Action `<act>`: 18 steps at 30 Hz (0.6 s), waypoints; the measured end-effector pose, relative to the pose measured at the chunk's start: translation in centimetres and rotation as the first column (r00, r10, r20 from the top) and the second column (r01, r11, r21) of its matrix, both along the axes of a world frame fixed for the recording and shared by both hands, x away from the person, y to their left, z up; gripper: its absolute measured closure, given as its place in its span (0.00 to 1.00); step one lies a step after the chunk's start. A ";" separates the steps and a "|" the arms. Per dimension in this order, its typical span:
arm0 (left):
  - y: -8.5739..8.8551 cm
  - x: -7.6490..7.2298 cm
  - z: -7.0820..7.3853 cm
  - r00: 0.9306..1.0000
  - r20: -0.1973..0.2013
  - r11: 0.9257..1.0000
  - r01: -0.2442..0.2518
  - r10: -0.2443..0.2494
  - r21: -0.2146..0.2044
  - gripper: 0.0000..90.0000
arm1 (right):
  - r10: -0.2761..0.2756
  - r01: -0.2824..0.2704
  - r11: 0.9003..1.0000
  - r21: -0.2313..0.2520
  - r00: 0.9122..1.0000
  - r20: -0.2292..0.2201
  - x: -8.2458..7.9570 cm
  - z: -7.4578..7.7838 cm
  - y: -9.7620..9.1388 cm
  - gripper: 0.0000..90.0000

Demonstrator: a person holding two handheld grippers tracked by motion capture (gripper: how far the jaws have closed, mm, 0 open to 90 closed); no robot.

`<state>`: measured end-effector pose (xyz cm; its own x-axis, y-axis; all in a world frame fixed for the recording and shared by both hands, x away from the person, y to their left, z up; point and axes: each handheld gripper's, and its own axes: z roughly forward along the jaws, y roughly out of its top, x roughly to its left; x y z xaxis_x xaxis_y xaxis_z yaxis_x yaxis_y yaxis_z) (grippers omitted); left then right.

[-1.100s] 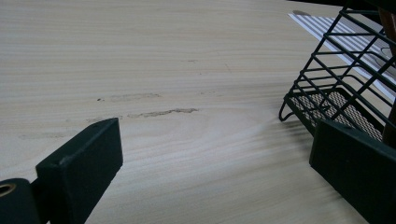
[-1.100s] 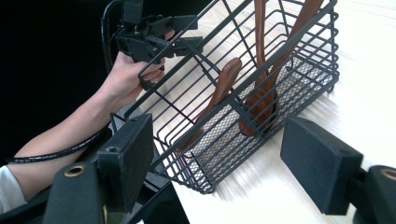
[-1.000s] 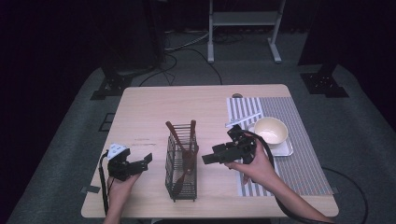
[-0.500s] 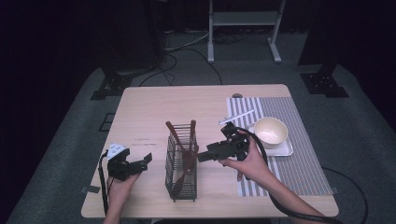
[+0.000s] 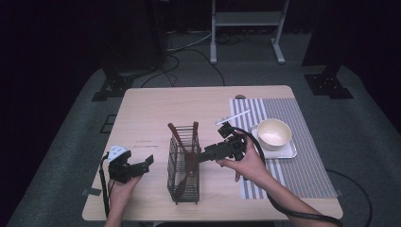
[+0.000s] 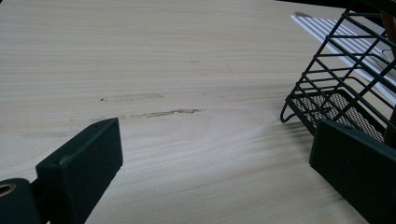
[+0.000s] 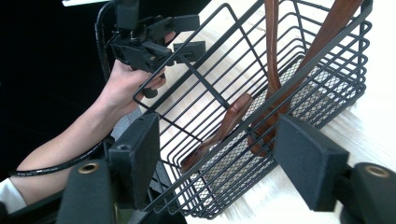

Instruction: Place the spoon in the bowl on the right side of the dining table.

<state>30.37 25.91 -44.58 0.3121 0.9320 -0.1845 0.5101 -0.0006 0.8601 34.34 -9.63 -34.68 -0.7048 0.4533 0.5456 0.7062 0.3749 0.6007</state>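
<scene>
A black wire basket stands on the wooden table with three brown wooden utensils in it. My right gripper points left at the basket's right side, its tips at the wire wall. In the right gripper view its jaws stand open and have just been closing a little. The basket and the utensils lie just ahead, with nothing pinched between the pads. My left gripper rests open left of the basket, over bare table, with the basket's corner at its right.
A cream bowl sits on a small white tray on a striped placemat at the right. A white utensil lies on the mat's far left part. In the right gripper view, the left gripper shows open beyond the basket.
My right gripper has edged left, up to the basket's side, and its jaws have narrowed slightly. The left gripper has stayed where it was.
</scene>
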 end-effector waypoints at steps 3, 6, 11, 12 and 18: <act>0.0 0.0 0.0 1.000 0.000 1.000 0.000 0.000 0.001 0.02 | -0.006 0.006 1.000 -0.002 1.000 -0.004 0.1 0.0 0.1 0.38; 0.1 0.0 0.0 1.000 0.002 1.000 -0.002 0.002 0.001 0.02 | -0.015 0.015 1.000 -0.009 1.000 -0.006 0.3 -0.1 0.2 0.43; 0.1 0.0 0.0 1.000 0.001 1.000 -0.002 0.002 0.002 0.02 | -0.029 0.029 0.999 -0.015 0.999 -0.016 0.6 -0.2 0.2 0.51; 0.1 0.0 0.0 1.000 0.001 1.000 -0.002 0.002 0.002 0.02 | -0.031 0.031 0.999 -0.015 0.999 -0.020 0.7 -0.3 0.3 0.53; 0.1 0.0 0.0 1.000 0.002 1.000 -0.004 0.004 0.003 0.02 | -0.042 0.042 0.999 -0.011 0.999 -0.018 0.8 -0.2 0.5 0.65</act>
